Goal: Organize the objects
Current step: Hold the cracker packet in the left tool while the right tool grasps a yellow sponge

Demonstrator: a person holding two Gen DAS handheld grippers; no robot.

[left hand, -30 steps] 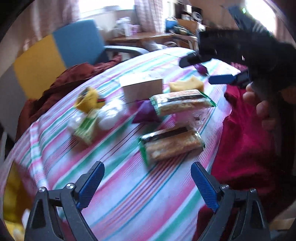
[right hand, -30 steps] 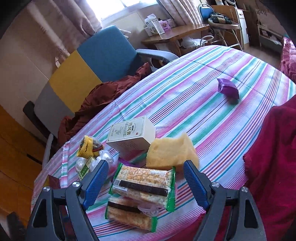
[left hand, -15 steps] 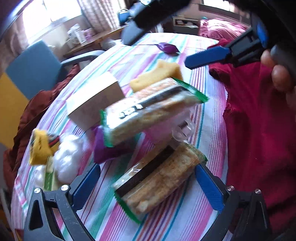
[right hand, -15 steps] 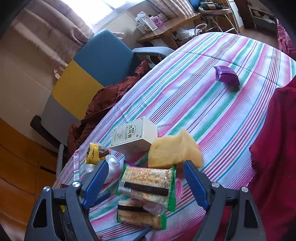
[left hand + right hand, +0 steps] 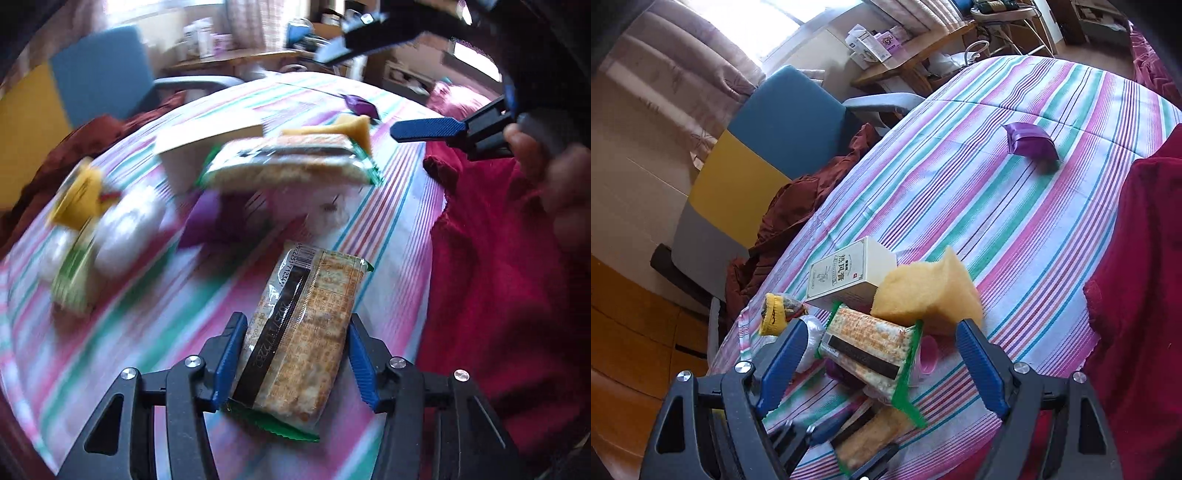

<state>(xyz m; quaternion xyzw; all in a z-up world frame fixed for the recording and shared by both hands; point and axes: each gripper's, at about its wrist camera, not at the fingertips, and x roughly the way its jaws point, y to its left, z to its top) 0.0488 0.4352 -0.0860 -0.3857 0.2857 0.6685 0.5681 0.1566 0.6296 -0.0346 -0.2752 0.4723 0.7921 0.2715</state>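
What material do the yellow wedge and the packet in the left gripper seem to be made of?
Yellow wedge: probably foam sponge; matte, porous-looking surface, soft rounded edges.
Cracker packet: thin glossy plastic film, clear with green ends; it glints, and the crackers show through. The left gripper has just been closing around it.

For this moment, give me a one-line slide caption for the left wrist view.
Left gripper, jaws just closing, clasps a cracker packet on the striped tablecloth; open right gripper hovers beyond.

Barcode and partly legible printed digits on cracker packet (image 5: 303, 332), Chinese characters on cream box (image 5: 849, 273)
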